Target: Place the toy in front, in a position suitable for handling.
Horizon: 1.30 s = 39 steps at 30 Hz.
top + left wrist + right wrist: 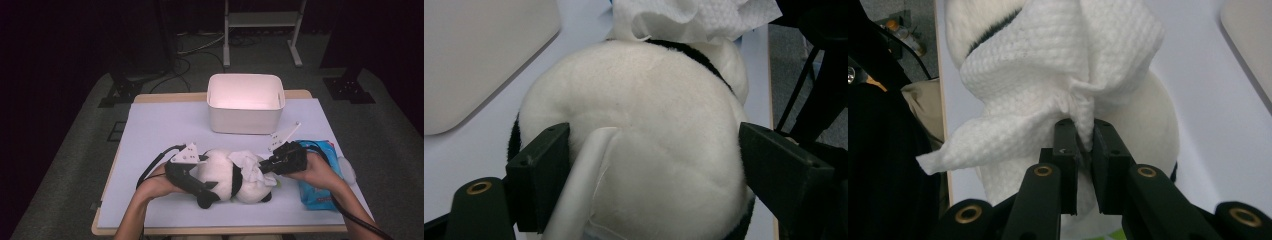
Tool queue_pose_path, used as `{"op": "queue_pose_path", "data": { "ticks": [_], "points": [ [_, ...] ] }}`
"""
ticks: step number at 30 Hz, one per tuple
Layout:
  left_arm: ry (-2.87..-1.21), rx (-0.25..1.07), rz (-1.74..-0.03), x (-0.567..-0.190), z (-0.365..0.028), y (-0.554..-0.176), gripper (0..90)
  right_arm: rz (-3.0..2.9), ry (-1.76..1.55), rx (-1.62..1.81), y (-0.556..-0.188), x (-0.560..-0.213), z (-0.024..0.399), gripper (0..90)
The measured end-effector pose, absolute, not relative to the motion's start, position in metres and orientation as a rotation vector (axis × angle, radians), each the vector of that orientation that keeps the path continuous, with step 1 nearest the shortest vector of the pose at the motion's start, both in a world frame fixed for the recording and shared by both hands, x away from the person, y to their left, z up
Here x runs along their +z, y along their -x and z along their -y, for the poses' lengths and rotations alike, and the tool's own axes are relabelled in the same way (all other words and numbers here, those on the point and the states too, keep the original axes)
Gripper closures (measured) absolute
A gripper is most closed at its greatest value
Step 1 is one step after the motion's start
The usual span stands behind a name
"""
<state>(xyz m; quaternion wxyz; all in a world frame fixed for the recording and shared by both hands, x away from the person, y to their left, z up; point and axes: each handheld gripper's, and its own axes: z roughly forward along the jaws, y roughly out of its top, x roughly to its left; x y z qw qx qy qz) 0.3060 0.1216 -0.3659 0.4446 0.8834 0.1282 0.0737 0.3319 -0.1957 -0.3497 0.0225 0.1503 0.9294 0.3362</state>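
Panda toy [634,125] sits clamped between wide left jaws; right gripper view shows jaws pinching wipe [1063,65].

a pale lilac-grey mat covers the worktop [165,130], whose light wooden edge shows along the near side and at the far corners. grey carpet floor [65,165] lies all around it. the room beyond is dark, nearly black at the far left and far right, with the light falling mostly on the worktop. on the floor at the far side stands a grey metal frame [262,30] with two legs and a crossbar. black cables [192,50] trail over the carpet at the far left, beside a dark stand base [120,92]; another dark base [350,87] sits at the far right.
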Motion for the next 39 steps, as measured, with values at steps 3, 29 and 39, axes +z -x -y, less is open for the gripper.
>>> {"op": "queue_pose_path", "data": {
  "ticks": [3,29,39],
  "points": [
    [-2.192,0.187,-0.307,-0.364,-0.121,-0.305,18.2,-2.876,-0.444,1.049,-0.331,-0.346,0.187,81.1],
    [-2.198,0.187,-0.329,-0.367,-0.122,-0.306,15.8,-2.802,-0.3,1.178,-0.328,-0.332,0.155,57.7],
    [-2.205,0.191,-0.329,-0.37,-0.123,-0.306,15.7,-2.814,-0.243,1.161,-0.33,-0.336,0.125,79.8]
  ]
}}
